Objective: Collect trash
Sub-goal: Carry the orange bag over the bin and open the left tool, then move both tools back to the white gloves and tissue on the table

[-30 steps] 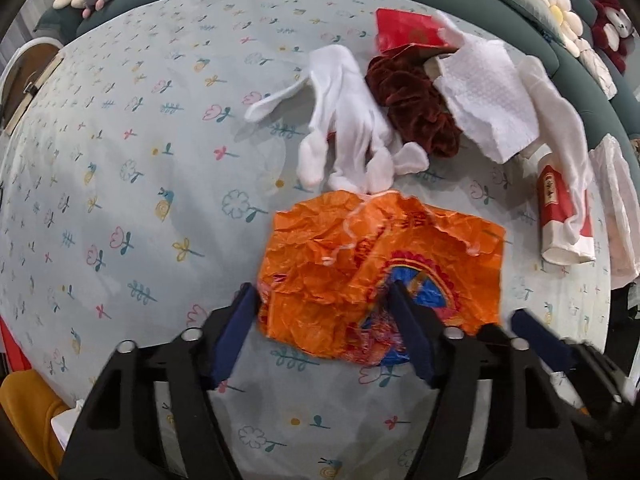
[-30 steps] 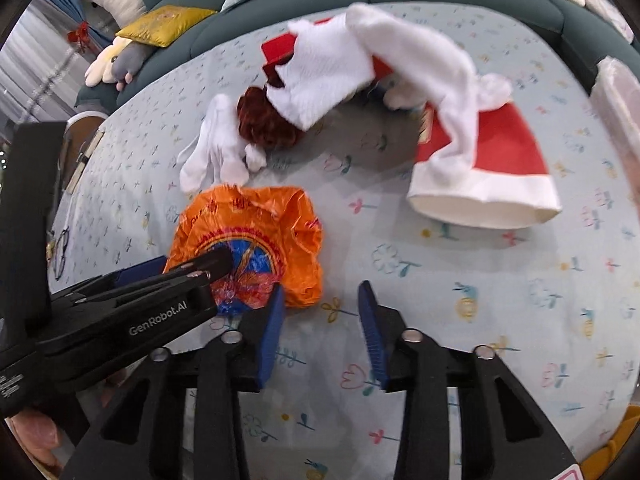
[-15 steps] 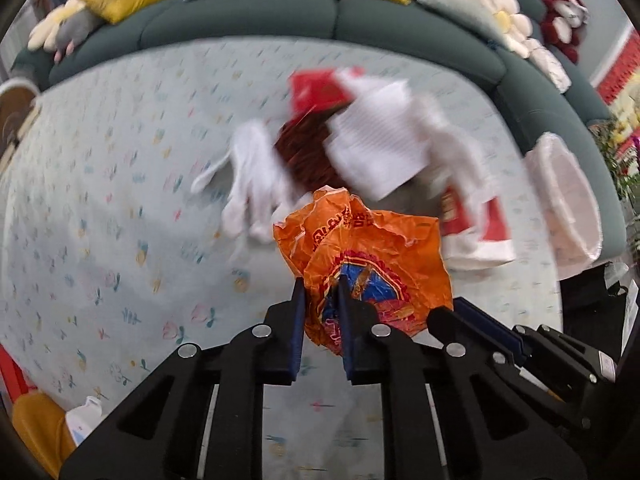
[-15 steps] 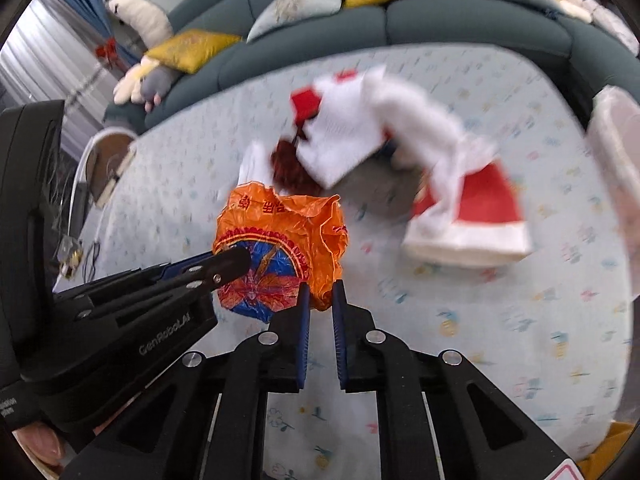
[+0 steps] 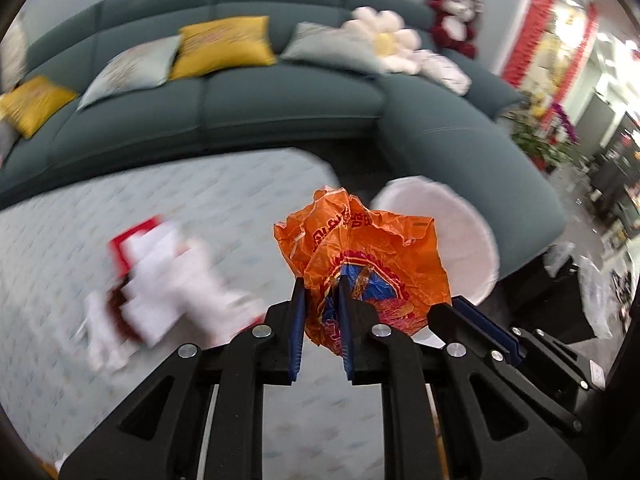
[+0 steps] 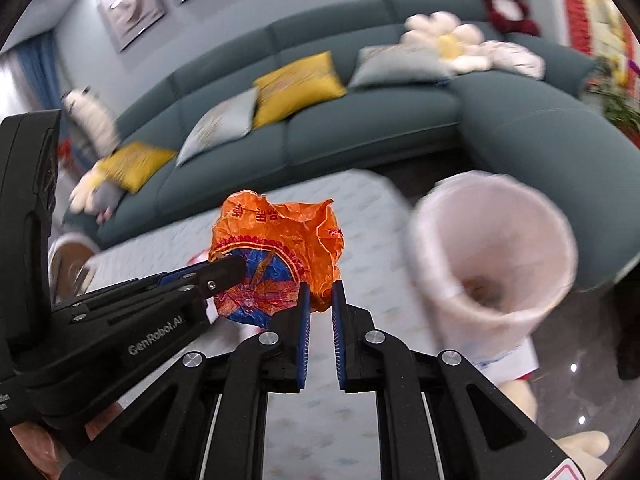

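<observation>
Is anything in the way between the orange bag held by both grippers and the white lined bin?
Nothing visible. The orange bag, pinched by the left gripper and right gripper, hangs in open air beside the white lined bin, whose mouth is uncovered.

Both views are bright and evenly lit, with soft indoor light and no hard shadows. The strongest light is at the far right of the left wrist view, where the room behind is washed out. Motion blur smears the long dark teal sofa (image 5: 280, 92), the pale patterned table cover (image 5: 224, 200) and the white bag-lined bin (image 6: 492, 248). Only the crumpled orange plastic bag (image 5: 360, 248) and the black gripper frames stay sharp. Fisheye distortion bends all lines, and the corners are dark.
</observation>
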`<state>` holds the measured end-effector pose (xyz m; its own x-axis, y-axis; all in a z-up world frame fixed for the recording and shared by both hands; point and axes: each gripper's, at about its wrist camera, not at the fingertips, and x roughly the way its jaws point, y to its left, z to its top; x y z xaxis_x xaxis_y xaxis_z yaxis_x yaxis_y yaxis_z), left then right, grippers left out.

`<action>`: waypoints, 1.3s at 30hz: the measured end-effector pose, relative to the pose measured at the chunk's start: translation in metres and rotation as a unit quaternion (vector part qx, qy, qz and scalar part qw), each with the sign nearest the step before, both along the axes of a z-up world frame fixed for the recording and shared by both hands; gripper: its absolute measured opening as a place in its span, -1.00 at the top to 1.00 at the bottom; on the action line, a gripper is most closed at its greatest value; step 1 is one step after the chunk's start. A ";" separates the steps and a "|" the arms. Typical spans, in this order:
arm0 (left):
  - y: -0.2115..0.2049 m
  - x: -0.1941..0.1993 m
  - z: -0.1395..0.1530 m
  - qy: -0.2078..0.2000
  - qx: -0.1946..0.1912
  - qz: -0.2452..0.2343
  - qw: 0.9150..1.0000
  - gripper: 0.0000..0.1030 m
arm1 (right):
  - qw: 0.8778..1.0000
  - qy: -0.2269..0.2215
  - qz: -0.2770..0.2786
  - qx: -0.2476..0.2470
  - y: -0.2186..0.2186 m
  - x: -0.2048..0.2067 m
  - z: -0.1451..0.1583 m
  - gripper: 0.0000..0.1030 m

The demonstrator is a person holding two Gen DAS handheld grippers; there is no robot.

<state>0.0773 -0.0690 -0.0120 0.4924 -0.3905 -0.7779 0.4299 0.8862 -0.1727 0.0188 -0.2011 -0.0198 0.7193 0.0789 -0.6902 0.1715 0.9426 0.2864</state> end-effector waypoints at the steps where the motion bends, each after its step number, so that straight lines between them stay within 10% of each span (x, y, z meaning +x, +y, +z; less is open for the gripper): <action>1: -0.017 0.002 0.002 0.000 -0.003 -0.011 1.000 0.70 | 1.000 -0.004 -0.016 -0.005 -0.020 -0.002 0.003 0.80; 11: -0.170 0.007 -0.006 -0.011 0.013 -0.096 0.995 0.62 | 0.994 -0.003 -0.110 -0.018 -0.143 -0.012 -0.012 0.80; 16: -0.212 0.017 -0.026 -0.013 0.049 -0.089 0.995 0.17 | 0.990 0.011 -0.139 -0.010 -0.189 -0.004 -0.037 0.80; 24: -0.211 0.034 -0.035 -0.027 0.078 -0.043 0.996 -0.54 | 0.989 0.016 -0.146 0.006 -0.202 0.016 -0.055 0.65; 39: -0.142 0.035 -0.020 -0.033 0.072 0.010 0.997 -0.58 | 0.991 -0.001 -0.135 -0.027 -0.154 0.005 -0.024 -0.09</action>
<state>0.1119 -0.2107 -0.0320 0.5507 -0.2656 -0.7913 0.4172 0.9087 -0.0146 0.0241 -0.3547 -0.0442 0.7112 -0.1525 -0.6863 0.4178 0.8768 0.2381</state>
